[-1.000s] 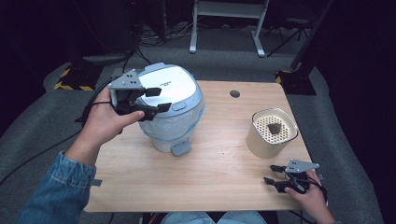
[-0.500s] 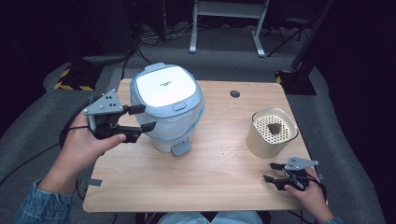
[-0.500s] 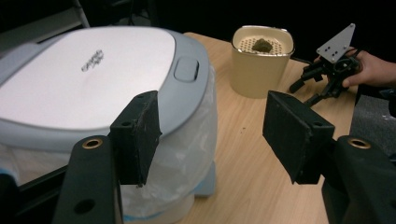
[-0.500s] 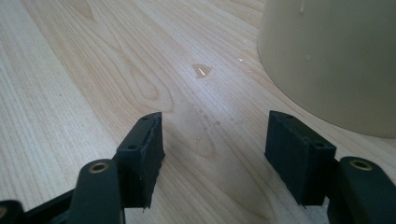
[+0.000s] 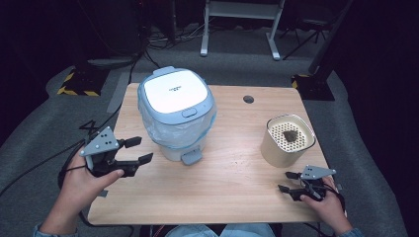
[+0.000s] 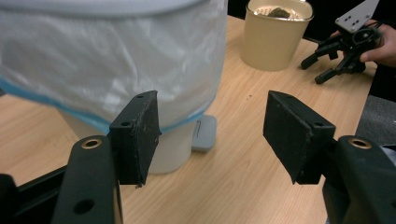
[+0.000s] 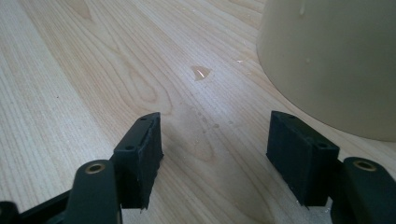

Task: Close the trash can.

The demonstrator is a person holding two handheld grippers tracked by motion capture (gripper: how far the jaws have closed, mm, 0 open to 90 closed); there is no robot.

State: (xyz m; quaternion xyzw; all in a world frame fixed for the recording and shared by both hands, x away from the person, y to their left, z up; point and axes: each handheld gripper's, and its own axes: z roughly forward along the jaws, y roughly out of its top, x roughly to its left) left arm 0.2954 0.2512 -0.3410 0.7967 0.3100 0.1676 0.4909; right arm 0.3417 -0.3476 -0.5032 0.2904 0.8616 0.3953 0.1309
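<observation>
Both grippers are standing with their jaws spread wide and nothing between the pads. Held in the person's left hand, the left gripper (image 5: 132, 158) is hovering near the left edge of the wooden table (image 5: 232, 192), pointing toward the pedal bin (image 5: 176, 114) and stopping short of it. From the left gripper view, its own jaws are framing the bin's lower body, with the bare tabletop showing in the gap. That bin is standing upright on the left half of the table, its white lid shut, a clear liner bag (image 6: 116, 65) bulging out below the lid, and a grey pedal (image 5: 190, 158) sticking out at the base toward the person.

Over by the near right corner, the right gripper (image 5: 289, 182) is resting low in the right hand, just beside the cream canister (image 5: 284, 148). A perforated insert is sitting in the canister's top, holding a small dark lump, possibly a tea bag. Nearby, a small wet patch (image 7: 201, 72) is glinting on the wood.
</observation>
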